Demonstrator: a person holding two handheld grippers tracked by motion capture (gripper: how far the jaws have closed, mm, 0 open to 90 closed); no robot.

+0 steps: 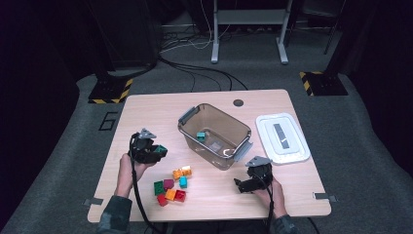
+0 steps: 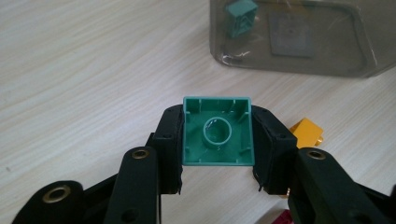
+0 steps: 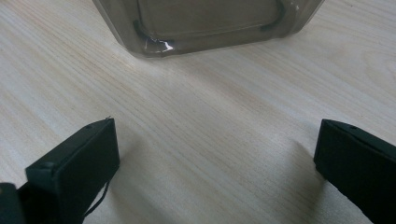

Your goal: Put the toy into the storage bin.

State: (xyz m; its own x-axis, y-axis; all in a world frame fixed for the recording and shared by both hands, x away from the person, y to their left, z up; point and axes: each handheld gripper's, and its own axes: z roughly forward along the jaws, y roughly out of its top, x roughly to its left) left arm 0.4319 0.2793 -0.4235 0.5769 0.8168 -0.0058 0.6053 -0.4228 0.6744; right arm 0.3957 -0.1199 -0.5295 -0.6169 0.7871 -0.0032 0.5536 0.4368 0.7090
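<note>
My left gripper [image 2: 217, 140] is shut on a green brick [image 2: 218, 132], hollow underside facing the camera, held above the table. From above, that gripper [image 1: 157, 152] hangs left of the clear plastic bin [image 1: 215, 134], green brick [image 1: 161, 149] at its tip. One teal brick [image 1: 200, 136] lies inside the bin, also seen as the teal brick [image 2: 241, 17]. My right gripper [image 3: 217, 154] stands open over bare wood, just short of the bin's wall [image 3: 205, 23]. In the high view the right gripper [image 1: 242, 184] sits at the bin's near right.
Several loose bricks [image 1: 173, 187] in orange, red, green and teal lie near the table's front centre. An orange brick [image 2: 306, 131] shows past the left jaw. A white lid [image 1: 282, 138] rests at the right of the wooden table [image 1: 146, 109]. Cables and stands cover the floor beyond.
</note>
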